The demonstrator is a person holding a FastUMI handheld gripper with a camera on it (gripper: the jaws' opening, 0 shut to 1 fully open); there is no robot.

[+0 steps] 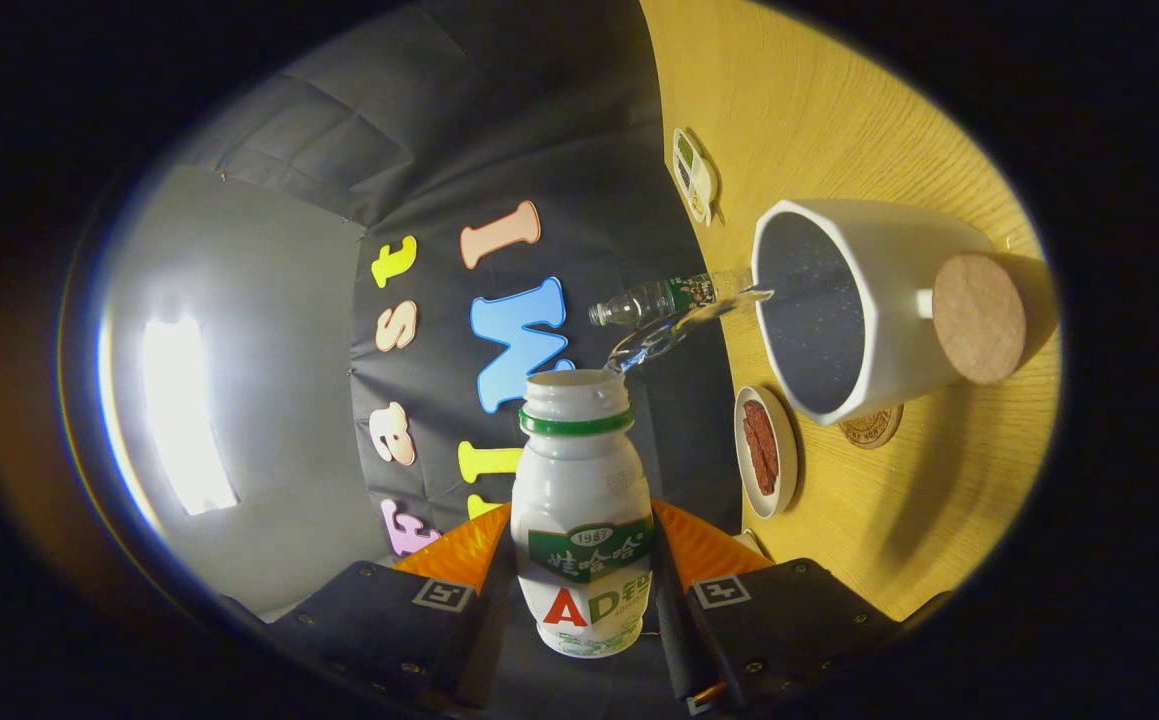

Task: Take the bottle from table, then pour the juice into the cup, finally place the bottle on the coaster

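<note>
Tilted, the hand-held gripper (584,590) clamps the bottle (584,520), pouring into the cup (869,300).

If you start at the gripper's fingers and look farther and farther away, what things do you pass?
Gripper shut on the white bottle → stream of clear liquid → white cup → clear plastic bottle beyond.

Open gap between bottle (584,510) mouth and cup (854,300); small dish (767,452) just beside
</note>
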